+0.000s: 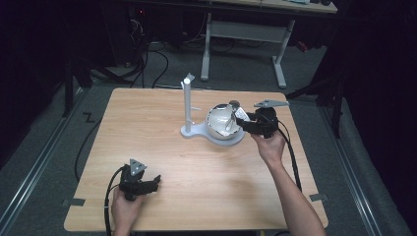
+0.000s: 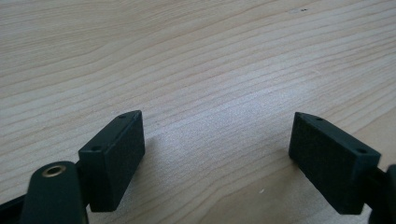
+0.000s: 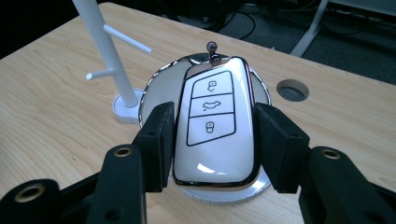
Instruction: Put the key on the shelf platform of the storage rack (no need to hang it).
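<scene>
Holding the white car key (image 3: pixel 215 126) firmly between the pads of your right gripper (image 3: pixel 212 140) just above the shiny bowl (image 1: pixel 222 129), lower it gently in before letting go, while your left gripper (image 2: pixel 217 154) rests wide open, empty, on the table (image 1: pixel 162 147).

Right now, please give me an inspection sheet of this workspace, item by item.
Surface: light wooden table, with a round hole.
Job's things: white car key with three buttons, above the shiny bowl; white stand with pegs beside the bowl.
Clutter: nothing seen.
Grippers: right tongs shut on the car key; left tongs open, over bare wood.
Cables: one black cable trails from each gripper.
Surroundings: dark room, grey floor, desk frame behind.
</scene>
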### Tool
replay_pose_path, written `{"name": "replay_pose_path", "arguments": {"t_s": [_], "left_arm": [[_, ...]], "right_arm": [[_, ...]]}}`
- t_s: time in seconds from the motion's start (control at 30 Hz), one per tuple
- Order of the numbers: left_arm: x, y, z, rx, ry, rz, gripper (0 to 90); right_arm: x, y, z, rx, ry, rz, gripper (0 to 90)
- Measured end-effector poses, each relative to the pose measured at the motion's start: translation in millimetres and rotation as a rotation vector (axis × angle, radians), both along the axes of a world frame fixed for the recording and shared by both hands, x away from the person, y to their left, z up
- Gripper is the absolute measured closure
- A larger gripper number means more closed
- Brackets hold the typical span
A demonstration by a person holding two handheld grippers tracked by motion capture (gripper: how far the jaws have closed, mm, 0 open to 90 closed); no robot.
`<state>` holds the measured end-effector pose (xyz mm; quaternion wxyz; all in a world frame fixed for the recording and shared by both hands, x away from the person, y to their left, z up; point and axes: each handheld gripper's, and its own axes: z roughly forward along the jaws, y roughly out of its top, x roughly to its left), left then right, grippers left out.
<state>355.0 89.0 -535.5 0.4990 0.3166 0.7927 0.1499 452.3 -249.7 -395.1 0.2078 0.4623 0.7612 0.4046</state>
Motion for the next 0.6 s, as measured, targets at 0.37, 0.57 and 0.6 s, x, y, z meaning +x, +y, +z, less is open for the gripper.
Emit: {"name": "replay_pose_path", "arguments": {"t_s": [0.37, 0.57, 0.6], "left_arm": [[0.1, 0.2, -0.3, 0.004, -0.004, -0.002, 18.7], [0.1, 0.1, -0.2, 0.003, -0.003, 0.001, 18.6], [0.1, 0.2, -0.3, 0.005, -0.004, -0.003, 18.7]], "right_arm": [[9.9, 10.8, -14.9, -0.010, 0.045, 0.016, 50.6], [14.3, 15.0, -20.4, -0.005, 0.059, 0.029, 50.6], [14.5, 16.3, -21.4, -0.007, 0.066, 0.030, 50.5]]}}
